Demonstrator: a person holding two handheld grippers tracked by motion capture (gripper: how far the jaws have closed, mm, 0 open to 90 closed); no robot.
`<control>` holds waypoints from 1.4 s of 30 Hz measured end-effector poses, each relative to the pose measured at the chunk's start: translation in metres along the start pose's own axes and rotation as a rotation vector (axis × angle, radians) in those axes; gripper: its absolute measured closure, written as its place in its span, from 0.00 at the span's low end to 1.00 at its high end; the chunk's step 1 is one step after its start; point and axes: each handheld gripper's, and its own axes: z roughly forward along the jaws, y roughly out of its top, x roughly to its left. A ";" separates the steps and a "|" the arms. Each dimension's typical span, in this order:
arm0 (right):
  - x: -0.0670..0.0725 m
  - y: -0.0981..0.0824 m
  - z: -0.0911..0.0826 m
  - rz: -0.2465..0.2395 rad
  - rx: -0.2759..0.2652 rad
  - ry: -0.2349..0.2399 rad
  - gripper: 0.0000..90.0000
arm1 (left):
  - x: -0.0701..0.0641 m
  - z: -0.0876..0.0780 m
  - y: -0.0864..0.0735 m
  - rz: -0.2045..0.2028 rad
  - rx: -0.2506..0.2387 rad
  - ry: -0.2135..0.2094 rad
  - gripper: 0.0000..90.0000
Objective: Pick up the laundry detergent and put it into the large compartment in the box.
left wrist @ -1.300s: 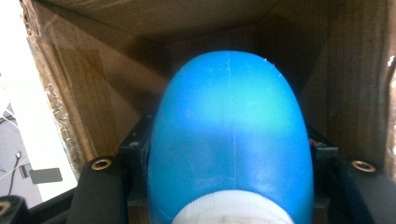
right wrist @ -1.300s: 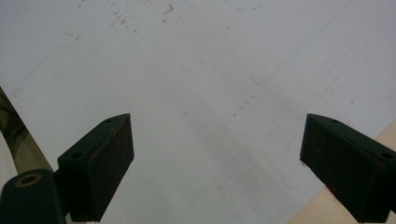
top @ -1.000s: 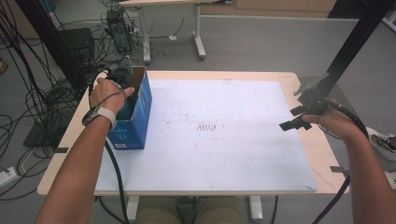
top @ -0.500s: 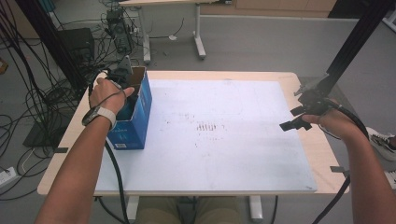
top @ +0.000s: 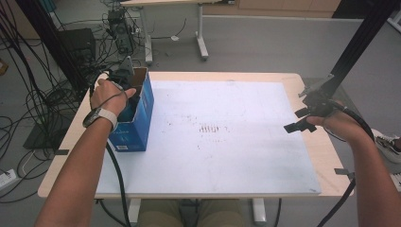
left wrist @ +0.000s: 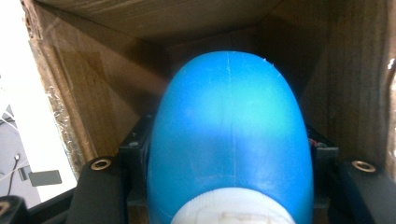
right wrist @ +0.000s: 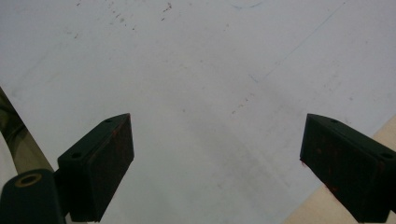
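High view: I am holding my left tool (top: 124,80) down inside the open top of the blue box (top: 137,120), which is standing at the left edge of the bench (top: 236,161) on the white sheet (top: 246,142). My left hand (top: 109,94) is resting over the box opening. My right tool (top: 302,120) is hovering at the far right side of the bench, well apart from the box, with my right hand (top: 338,125) behind it.

Left gripper view: the tool is pinching a blue bottle (left wrist: 229,135) with a white cap (left wrist: 231,210), its rounded end pointing into the box. The brown cardboard walls (left wrist: 98,88) are surrounding the bottle on all sides. The black jaws are sitting tight against both flanks of the bottle.

Right gripper view: the right tool (right wrist: 217,158) is standing spread wide, nothing between its jaws. It is looking down on the bare white sheet (right wrist: 210,70), with the wooden bench edge (right wrist: 317,210) showing at the lower right.
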 end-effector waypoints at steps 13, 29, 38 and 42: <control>0.001 0.001 0.000 -0.001 0.002 -0.001 0.11 | 0.006 -0.003 -0.002 0.009 -0.014 -0.029 0.35; 0.004 0.004 -0.002 -0.005 0.009 -0.005 0.11 | 0.025 -0.025 -0.006 0.056 -0.043 -0.099 0.23; 0.006 0.003 -0.003 -0.007 0.010 -0.008 0.11 | 0.034 -0.043 -0.009 0.127 -0.073 -0.134 0.15; 0.007 0.004 -0.005 -0.007 0.009 -0.011 0.11 | 0.036 -0.056 -0.009 0.144 -0.086 -0.143 0.12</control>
